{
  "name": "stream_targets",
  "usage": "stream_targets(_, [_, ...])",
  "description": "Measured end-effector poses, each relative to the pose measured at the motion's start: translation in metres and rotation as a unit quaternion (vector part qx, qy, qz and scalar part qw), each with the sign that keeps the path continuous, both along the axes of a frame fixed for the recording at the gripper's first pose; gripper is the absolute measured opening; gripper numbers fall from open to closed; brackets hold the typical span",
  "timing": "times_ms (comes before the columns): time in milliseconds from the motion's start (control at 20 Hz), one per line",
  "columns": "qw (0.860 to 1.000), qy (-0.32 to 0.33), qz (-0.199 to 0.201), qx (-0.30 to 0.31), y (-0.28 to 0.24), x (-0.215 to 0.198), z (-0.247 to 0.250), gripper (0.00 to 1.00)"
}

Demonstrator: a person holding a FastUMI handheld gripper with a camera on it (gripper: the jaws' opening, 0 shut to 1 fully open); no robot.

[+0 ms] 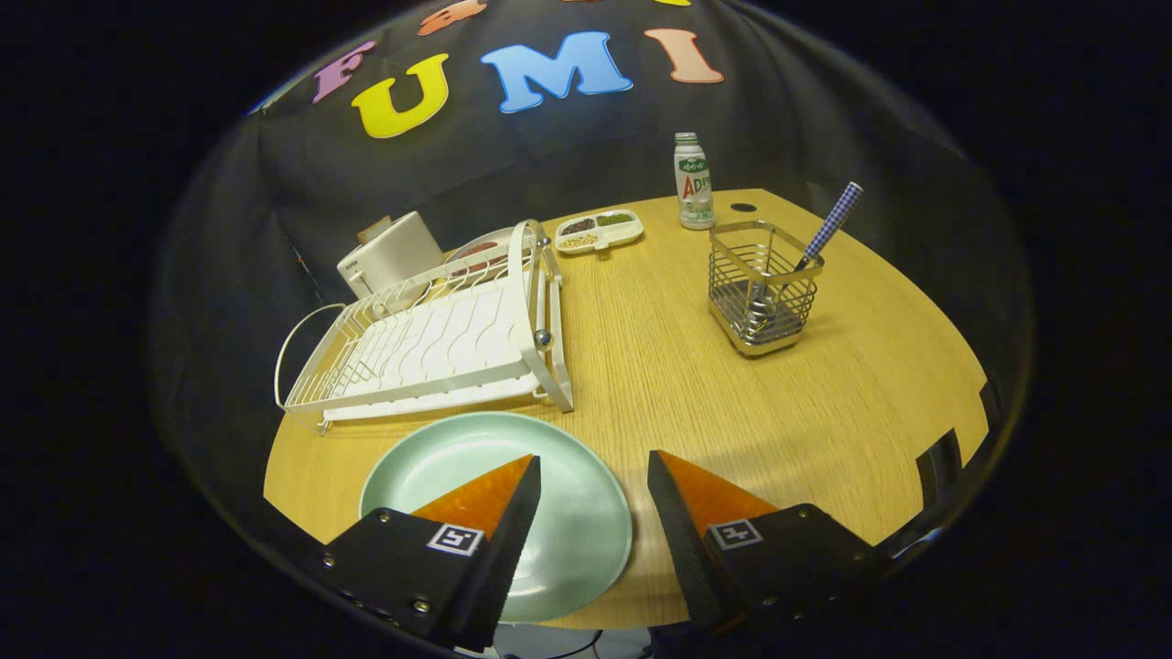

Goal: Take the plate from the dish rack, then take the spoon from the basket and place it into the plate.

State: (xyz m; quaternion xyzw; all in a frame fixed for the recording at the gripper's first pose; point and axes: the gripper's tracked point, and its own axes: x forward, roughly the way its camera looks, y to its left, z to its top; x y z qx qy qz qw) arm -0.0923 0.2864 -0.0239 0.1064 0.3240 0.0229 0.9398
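A pale green plate (568, 513) lies flat on the wooden table (824, 412), in front of the white dish rack (430, 339). My gripper (593, 462) hangs open above the plate's right part, with nothing between its fingers; the left finger (485, 499) overlaps the plate and the right finger (700, 499) is just past its rim. Beyond the fingers to the right stands a wire basket (762, 288). The spoon (824, 233) leans in it, its checked handle sticking up and its bowl down inside.
A small bottle (694, 181) stands at the table's far edge behind the basket. A divided snack tray (599, 231) lies beside it. A white boxy appliance (392, 252) and a dish (481, 249) sit behind the rack.
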Motion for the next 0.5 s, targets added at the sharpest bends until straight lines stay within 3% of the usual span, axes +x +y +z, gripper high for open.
stream_targets(500, [0.986,-0.1,-0.129,-0.018,-0.081,0.039,0.078,0.75])
